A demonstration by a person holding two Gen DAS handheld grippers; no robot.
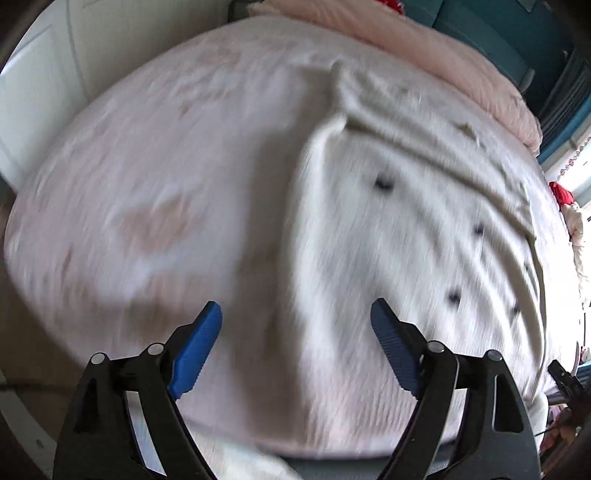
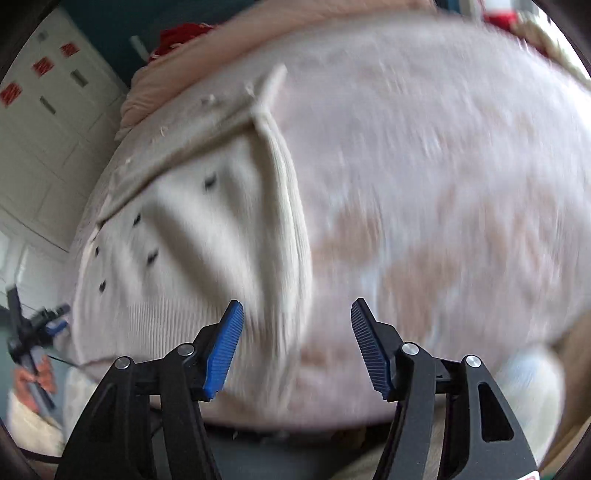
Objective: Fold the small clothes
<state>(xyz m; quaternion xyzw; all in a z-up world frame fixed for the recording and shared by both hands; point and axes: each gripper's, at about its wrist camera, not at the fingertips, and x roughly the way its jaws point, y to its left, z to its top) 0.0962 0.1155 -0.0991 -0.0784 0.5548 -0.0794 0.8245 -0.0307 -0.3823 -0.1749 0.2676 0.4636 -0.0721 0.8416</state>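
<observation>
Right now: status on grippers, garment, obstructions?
Left gripper open, empty. Right gripper open, empty. White knit garment lies on bed, dark buttons up. Nothing in the way.

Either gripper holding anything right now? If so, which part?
Nothing held. Left gripper and right gripper both stand open with empty gaps, above the cream knitted garment lying on the bed.

A pale pink bedsheet with faint tan blotches (image 1: pixel 155 206) fills the view, blurred. Along the sheet's far edge lies a ribbed peach-pink blanket (image 1: pixel 424 48). Beyond that blanket, a red cloth bundle (image 2: pixel 184 33). To the sheet's side stands a white panelled cabinet with red stickers (image 2: pixel 44 110).
</observation>
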